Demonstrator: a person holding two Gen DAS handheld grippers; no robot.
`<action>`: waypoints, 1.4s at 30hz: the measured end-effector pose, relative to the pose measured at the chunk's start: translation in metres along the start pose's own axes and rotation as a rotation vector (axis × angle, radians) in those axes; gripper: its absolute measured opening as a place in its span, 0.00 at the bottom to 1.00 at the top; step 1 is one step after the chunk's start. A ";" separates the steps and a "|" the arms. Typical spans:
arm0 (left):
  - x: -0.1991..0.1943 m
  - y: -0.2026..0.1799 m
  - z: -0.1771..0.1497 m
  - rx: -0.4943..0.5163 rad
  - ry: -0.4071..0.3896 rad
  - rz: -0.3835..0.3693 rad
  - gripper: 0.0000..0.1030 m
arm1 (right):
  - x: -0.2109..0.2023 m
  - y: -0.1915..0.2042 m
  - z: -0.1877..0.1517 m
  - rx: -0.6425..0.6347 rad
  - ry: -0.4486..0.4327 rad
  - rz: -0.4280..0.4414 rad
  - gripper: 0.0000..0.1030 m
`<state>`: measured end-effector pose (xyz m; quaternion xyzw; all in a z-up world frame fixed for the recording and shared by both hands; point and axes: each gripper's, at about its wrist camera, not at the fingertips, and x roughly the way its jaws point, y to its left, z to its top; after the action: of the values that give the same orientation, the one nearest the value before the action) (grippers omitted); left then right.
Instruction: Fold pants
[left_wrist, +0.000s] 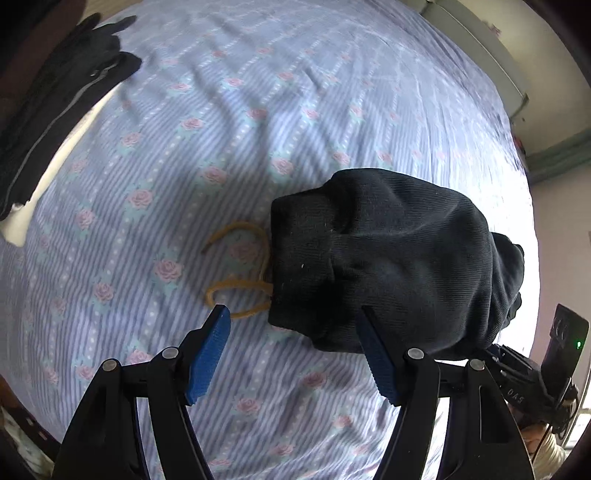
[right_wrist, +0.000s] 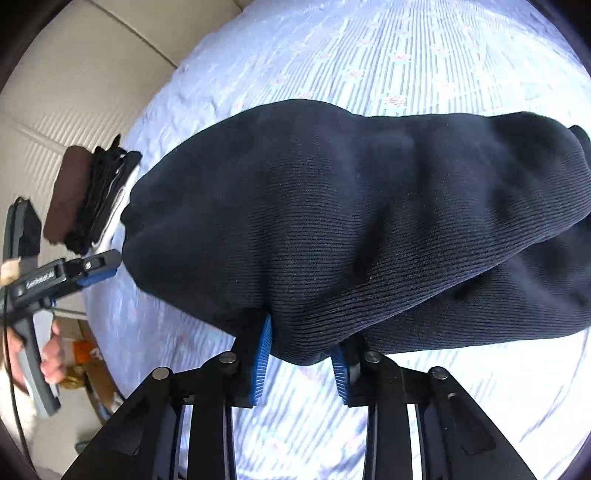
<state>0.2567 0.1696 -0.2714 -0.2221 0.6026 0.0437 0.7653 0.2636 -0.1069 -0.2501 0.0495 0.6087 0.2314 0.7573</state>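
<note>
The dark navy ribbed pants (left_wrist: 388, 258) lie folded in a bundle on the flowered bed sheet (left_wrist: 221, 129). Their tan drawstring (left_wrist: 240, 284) curls out on the sheet to the left of the waistband. My left gripper (left_wrist: 293, 314) is open just above the near left corner of the bundle, its blue pads (left_wrist: 208, 354) apart and holding nothing. In the right wrist view the pants (right_wrist: 332, 221) fill the middle. My right gripper (right_wrist: 303, 343) is shut on their near folded edge, and the fabric hides its fingertips. The left gripper (right_wrist: 99, 266) shows at the bundle's left end.
A stack of dark folded clothes (left_wrist: 62, 96) sits at the bed's far left edge, seen again (right_wrist: 99, 199) beside a brown piece (right_wrist: 66, 192). A cream padded surface (right_wrist: 74, 74) borders the bed. A hand (right_wrist: 51, 354) holds the left gripper's handle.
</note>
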 end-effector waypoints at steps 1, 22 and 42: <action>0.000 0.000 0.002 -0.003 -0.005 -0.004 0.67 | -0.003 0.000 -0.006 0.004 -0.007 -0.021 0.28; 0.014 -0.015 0.025 0.149 -0.012 -0.021 0.17 | -0.020 0.012 -0.070 0.232 -0.089 -0.200 0.35; 0.018 -0.061 0.009 0.283 -0.042 0.170 0.49 | -0.038 -0.126 -0.019 0.623 -0.156 -0.500 0.55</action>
<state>0.2899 0.1149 -0.2698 -0.0594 0.6033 0.0273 0.7949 0.2765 -0.2382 -0.2659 0.1441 0.5835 -0.1598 0.7831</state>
